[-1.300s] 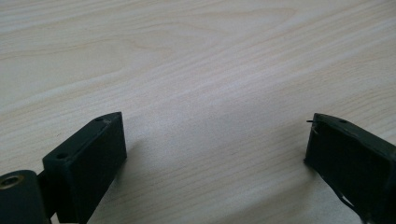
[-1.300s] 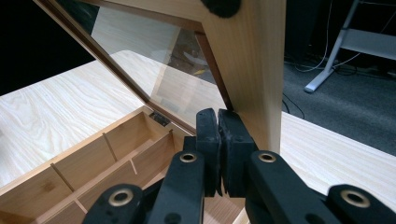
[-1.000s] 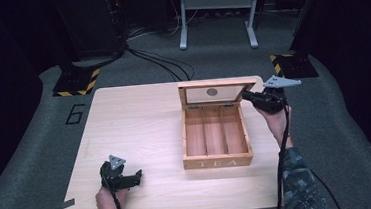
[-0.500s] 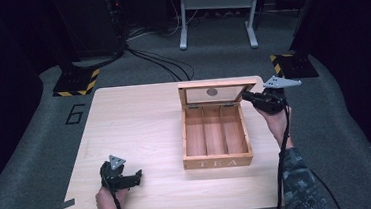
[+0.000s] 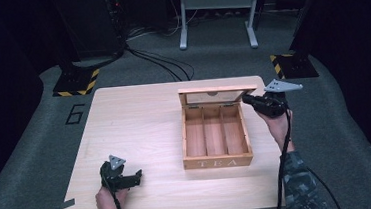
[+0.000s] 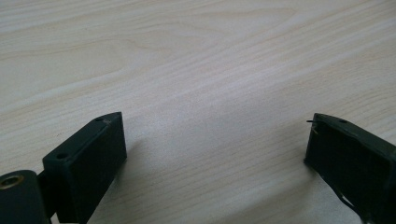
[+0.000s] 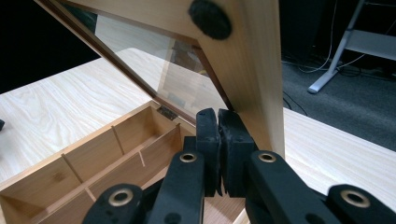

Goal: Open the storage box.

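Here the wooden tea box (image 5: pixel 216 134) stands right of the middle of the table (image 5: pixel 135 128), with its three compartments empty and its lid (image 5: pixel 217 95) raised at the far side. Compared with one second ago, almost nothing has moved: the lid has the same angle and both hands keep their places. I judge that the opening has reached its end, or pauses, and the lid must next be let go or closed.

The right gripper (image 5: pixel 247 99) is at the right far corner of the lid. In the right gripper view its jaws are pressed together, with the lid's edge (image 7: pixel 252 70) just beside them; whether they pinch it I cannot tell.

The left gripper (image 5: pixel 138 177) rests at the near left, well apart from the box, jaws spread over bare wood.
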`<state>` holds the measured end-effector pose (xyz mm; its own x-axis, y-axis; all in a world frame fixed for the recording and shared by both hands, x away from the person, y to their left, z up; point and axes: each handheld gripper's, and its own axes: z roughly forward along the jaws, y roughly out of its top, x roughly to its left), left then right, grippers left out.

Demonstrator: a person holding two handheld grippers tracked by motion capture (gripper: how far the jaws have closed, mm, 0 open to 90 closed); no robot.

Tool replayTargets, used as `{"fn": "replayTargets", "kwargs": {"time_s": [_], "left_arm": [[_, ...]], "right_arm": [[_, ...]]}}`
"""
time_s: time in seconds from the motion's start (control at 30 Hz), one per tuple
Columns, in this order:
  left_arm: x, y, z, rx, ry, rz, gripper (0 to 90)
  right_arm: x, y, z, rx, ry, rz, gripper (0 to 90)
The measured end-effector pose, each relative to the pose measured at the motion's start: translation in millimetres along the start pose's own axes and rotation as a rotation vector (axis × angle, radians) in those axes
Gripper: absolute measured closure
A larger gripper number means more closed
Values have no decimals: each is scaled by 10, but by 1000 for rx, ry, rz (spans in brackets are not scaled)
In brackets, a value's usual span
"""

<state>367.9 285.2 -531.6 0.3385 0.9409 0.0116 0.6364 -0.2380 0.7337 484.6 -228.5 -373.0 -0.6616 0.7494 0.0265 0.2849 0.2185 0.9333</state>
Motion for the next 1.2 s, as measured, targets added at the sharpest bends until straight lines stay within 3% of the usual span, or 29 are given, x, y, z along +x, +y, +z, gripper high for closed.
{"fn": "replayTargets", "kwargs": {"time_s": [0.33, 1.2], "left_arm": [[0, 0, 0, 0, 0, 0, 49], [0, 2, -1, 2, -4, -4, 49]], "right_arm": [[61, -97, -53, -6, 20, 1, 870], [281, -601, -169, 19, 61, 25, 871]]}}
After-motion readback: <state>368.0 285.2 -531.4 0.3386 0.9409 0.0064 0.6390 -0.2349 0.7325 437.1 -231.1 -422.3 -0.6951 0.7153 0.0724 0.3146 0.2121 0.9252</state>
